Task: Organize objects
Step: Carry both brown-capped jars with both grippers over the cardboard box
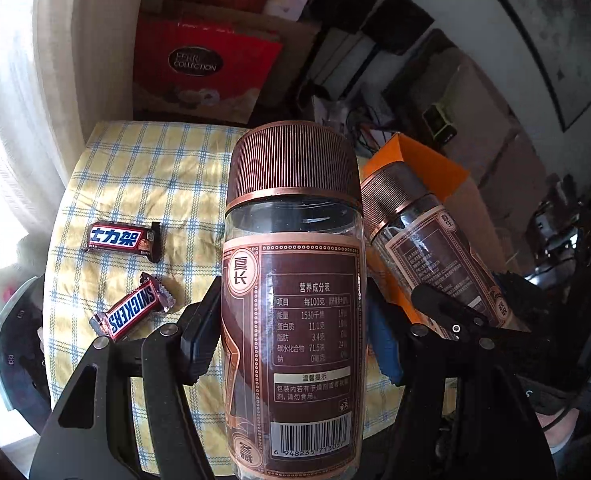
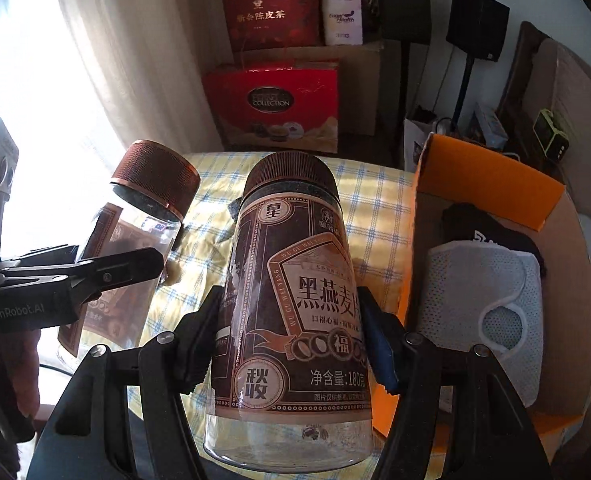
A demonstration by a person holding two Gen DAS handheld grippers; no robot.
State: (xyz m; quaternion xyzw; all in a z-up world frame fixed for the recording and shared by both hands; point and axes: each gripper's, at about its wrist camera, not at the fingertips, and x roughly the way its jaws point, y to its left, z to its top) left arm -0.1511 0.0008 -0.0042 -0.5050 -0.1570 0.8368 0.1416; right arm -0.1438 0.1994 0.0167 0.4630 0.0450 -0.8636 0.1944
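Note:
My left gripper (image 1: 293, 320) is shut on a clear jar with a brown ribbed lid (image 1: 295, 300), held upright above the checked cloth; it also shows in the right wrist view (image 2: 135, 240). My right gripper (image 2: 289, 336) is shut on a second jar of the same kind (image 2: 291, 312), tilted slightly left; it shows in the left wrist view (image 1: 435, 256) in front of the orange box (image 1: 435, 160). Two Snickers bars (image 1: 123, 237) (image 1: 131, 312) lie on the cloth at the left.
The table has a yellow and blue checked cloth (image 1: 147, 168). The open orange box (image 2: 491, 184) at the right holds a white mesh item (image 2: 491, 312) and a black item. Red gift boxes (image 2: 273, 96) stand behind the table. A curtain hangs at the left.

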